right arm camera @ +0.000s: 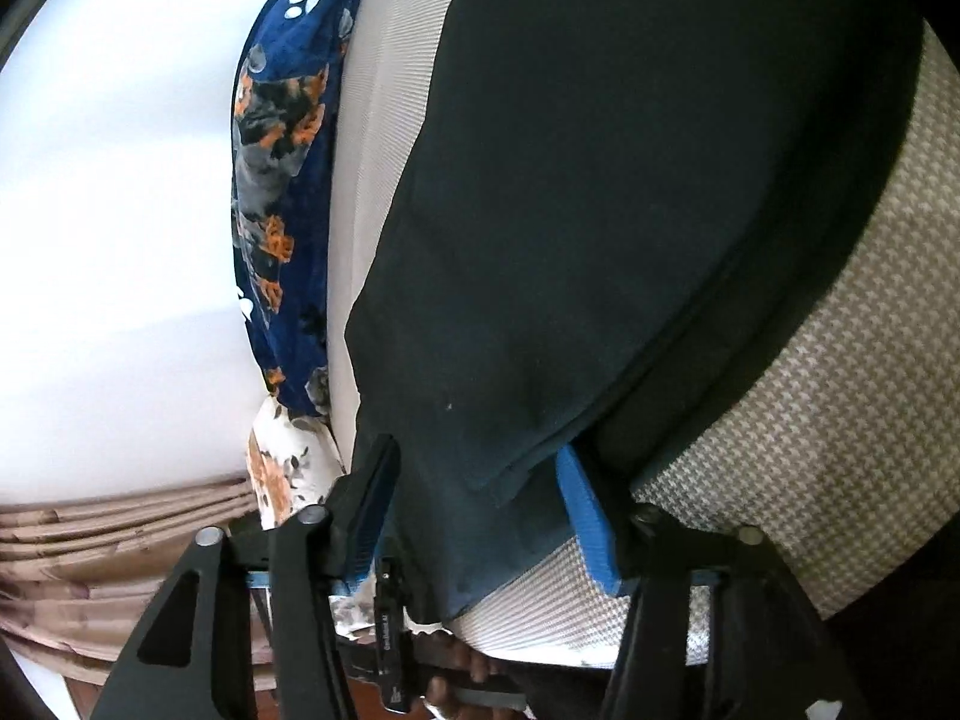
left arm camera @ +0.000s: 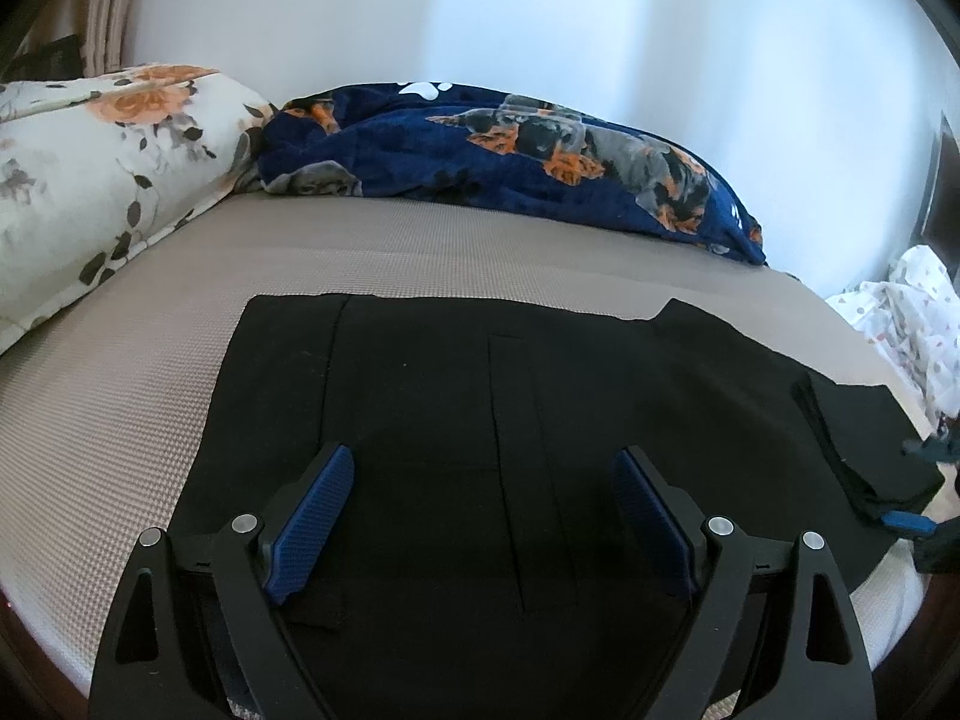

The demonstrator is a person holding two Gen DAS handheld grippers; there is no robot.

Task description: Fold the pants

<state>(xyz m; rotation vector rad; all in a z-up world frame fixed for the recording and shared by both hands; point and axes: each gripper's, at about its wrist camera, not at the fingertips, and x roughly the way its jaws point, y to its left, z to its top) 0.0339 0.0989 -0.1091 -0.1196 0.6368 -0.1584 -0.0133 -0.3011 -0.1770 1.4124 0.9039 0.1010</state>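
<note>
Left tongs gape over black pants; right tongs, spread, straddle their edge.

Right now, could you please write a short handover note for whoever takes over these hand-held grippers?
Left hand-held gripper: open, holding nothing, poised over the black pants.
Right hand-held gripper: jaws apart, straddling a layered edge of the pants at the bed's near right side; not closed on it.
Pants lie flat on the grey mattress, the right end already doubled over. The floral pillow and blue blanket sit behind, apart from the pants.
Left: close the right on that edge, carry the fold across and smooth it.
</note>
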